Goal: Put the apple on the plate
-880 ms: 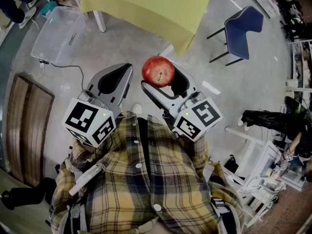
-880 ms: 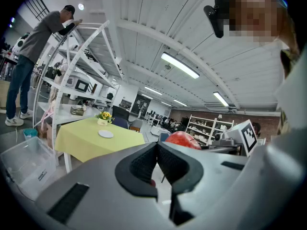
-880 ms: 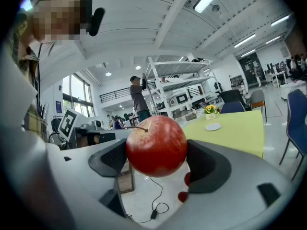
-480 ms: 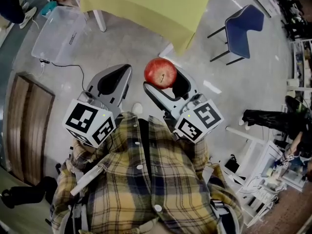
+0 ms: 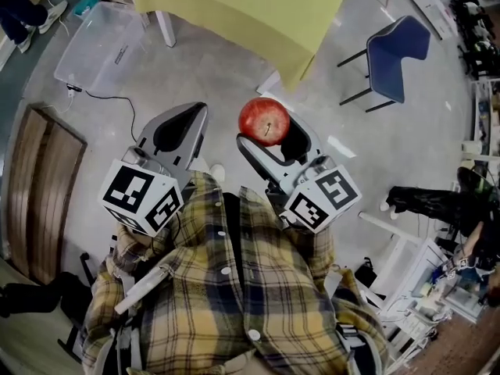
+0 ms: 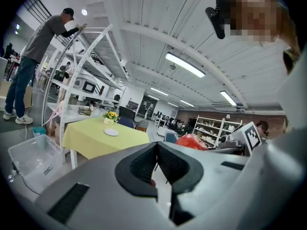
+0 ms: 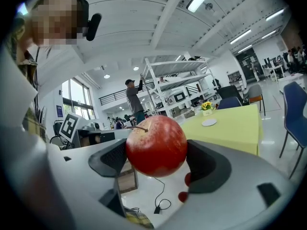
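A red apple sits between the jaws of my right gripper, which is shut on it, stem turned up and to the left in the right gripper view. From the left gripper view the apple shows as a red lump at the right. My left gripper is held beside it at chest height, shut with nothing in it. A small white plate lies on the yellow-green table ahead, near a pot of yellow flowers.
A blue chair stands right of the table. A clear plastic bin lies on the floor at the left, with a cable beside it. A person reaches into white shelving behind the table.
Both grippers and the apple have drifted slightly rightward in the head view, and the table and chair have shifted up, as the person steps toward the table.
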A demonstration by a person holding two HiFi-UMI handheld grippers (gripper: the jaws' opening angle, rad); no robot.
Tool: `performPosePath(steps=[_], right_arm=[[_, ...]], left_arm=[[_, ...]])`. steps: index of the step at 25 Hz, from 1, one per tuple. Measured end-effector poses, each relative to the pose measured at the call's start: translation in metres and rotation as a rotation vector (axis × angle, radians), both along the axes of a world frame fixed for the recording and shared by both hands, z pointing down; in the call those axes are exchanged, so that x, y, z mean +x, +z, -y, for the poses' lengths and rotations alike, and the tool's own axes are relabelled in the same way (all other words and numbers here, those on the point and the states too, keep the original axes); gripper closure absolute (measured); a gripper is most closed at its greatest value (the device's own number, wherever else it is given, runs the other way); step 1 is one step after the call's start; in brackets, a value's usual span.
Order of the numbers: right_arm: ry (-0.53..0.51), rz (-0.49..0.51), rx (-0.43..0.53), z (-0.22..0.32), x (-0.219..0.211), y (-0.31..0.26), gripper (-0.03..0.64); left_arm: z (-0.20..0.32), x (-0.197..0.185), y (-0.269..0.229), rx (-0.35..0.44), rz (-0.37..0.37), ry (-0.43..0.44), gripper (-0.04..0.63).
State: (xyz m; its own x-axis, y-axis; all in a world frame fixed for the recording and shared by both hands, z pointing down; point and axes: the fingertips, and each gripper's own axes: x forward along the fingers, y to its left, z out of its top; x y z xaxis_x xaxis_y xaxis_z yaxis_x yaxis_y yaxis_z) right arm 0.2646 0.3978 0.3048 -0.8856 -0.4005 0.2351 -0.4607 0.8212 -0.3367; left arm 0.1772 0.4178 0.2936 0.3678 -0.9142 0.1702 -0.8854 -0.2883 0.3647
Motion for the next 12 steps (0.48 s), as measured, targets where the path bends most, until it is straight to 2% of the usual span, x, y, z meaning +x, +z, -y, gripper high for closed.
performPosePath(steps=[4, 12], right_arm=[[-0.018, 0.005, -0.03, 0.002, 0.003, 0.009, 0.247], [-0.037, -0.012, -0.052, 0.028, -0.025, 0.019, 0.245]], left_arm=[[-0.003, -0.004, 0.007, -0.019, 0.003, -0.036, 0.586], [0.021, -0.028, 0.02, -0.05, -0.003, -0.048, 0.586]])
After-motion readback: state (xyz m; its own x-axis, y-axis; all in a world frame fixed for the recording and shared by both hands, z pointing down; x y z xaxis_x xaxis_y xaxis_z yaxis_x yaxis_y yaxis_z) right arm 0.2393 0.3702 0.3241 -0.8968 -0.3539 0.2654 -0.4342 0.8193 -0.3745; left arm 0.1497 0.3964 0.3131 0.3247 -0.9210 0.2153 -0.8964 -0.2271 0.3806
